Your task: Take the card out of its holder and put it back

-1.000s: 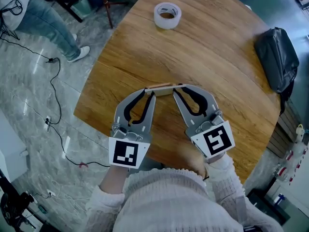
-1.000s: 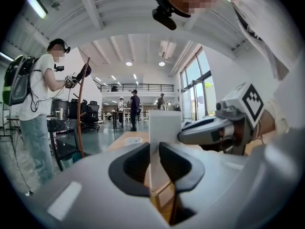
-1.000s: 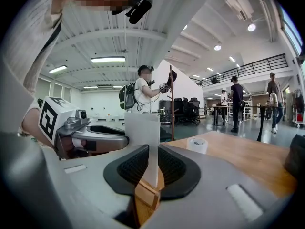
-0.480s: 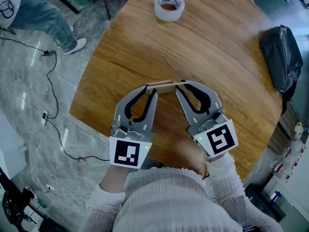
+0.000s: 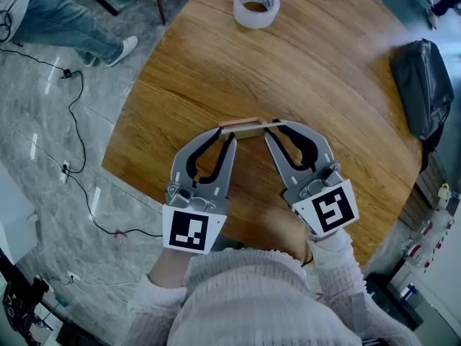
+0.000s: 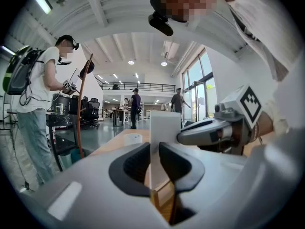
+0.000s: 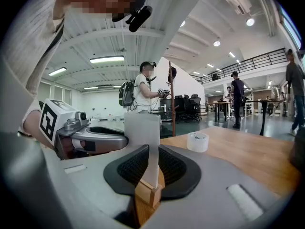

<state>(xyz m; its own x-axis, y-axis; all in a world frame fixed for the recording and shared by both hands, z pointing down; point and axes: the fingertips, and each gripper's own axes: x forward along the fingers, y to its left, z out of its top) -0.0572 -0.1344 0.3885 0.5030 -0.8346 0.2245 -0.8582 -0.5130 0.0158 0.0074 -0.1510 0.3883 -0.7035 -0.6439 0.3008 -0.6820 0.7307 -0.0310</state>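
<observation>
Pointing inward, nearly level, tips meeting: left tongs (image 5: 225, 135) clamped on wooden holder (image 5: 241, 130), right tongs (image 5: 271, 128) pinching upright card (image 7: 142, 132).

A round wooden table (image 5: 324, 71) stands on a grey stone floor (image 5: 43, 164). On its far side a roll of clear tape (image 5: 256, 6) lies flat, well apart from a black bag (image 5: 421, 85) at the table's right edge. Black cables (image 5: 75, 114) run over the floor left of the table. At top left is a person in jeans (image 5: 65, 27). The left gripper view shows a person w/ a backpack (image 6: 35, 94), maybe the same one, beside a thin wooden pole (image 6: 82, 113). In the bkgd are more people (image 6: 136, 106) and office chairs (image 7: 188, 106).
</observation>
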